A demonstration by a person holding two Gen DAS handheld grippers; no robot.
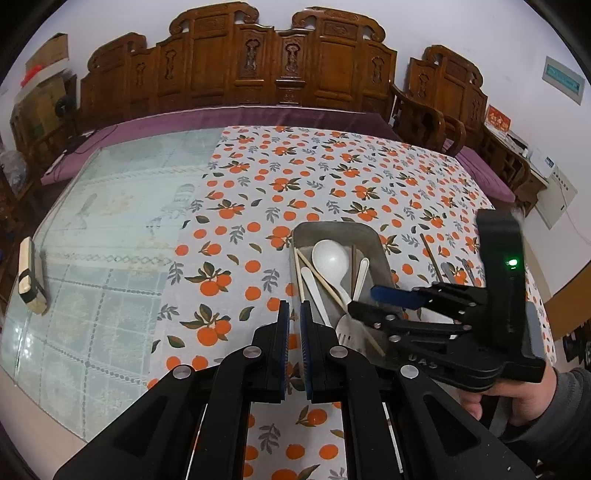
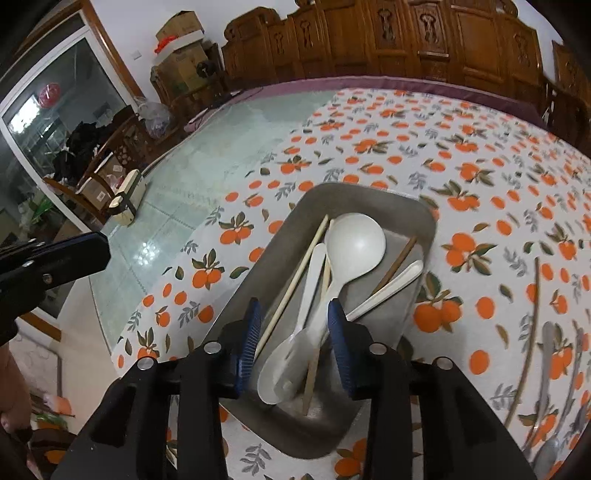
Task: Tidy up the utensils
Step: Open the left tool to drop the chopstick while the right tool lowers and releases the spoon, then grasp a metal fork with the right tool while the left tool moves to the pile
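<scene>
Right tongs (image 2: 291,332) hang half open over the tray (image 2: 424,210), gripping nothing, spoons (image 2: 354,243) beneath; left tongs (image 1: 294,314) pinched shut, empty; loose chopsticks (image 2: 532,332) wait rightward on the surface (image 2: 480,147).

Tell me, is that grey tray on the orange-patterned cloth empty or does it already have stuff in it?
Not empty. The grey tray holds a large white spoon, other white utensils and several chopsticks, lying loosely across one another.

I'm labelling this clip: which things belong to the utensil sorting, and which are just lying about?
Job: tray, white ladle, chopsticks, white spoons, utensils still on the cloth, right tool.
Lying about: wooden block, chairs, boxes.
</scene>
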